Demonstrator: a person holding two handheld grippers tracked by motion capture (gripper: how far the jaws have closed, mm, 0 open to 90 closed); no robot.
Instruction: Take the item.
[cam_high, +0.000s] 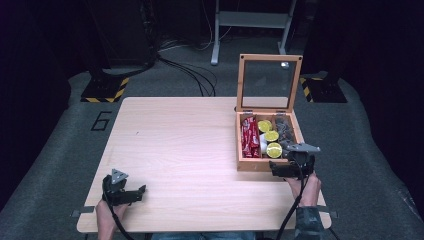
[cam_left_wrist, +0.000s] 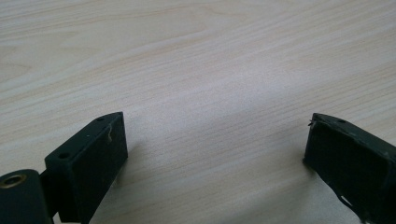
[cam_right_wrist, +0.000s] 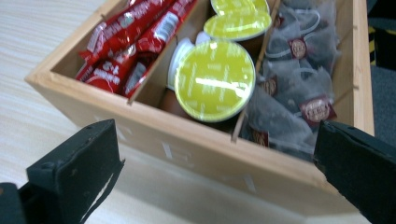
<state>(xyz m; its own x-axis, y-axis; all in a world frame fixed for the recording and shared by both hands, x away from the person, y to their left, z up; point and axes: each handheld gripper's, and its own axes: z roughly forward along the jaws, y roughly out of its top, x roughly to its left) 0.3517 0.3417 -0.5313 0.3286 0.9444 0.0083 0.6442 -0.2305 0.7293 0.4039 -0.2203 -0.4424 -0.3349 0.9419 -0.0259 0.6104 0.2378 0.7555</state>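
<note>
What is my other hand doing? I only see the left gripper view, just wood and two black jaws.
Observer: Your right gripper hangs at the near wall of a wooden box, jaws wide apart.
Operator: What's in the box?
Observer: Three compartments: red packets on one side, green-lidded pods in the middle, grey tea bags on the other side.
Operator: Is the box shut?
Observer: No, its glass lid stands upright at the back.

Bright lit table amid darkness; glare on lime lids.
</note>
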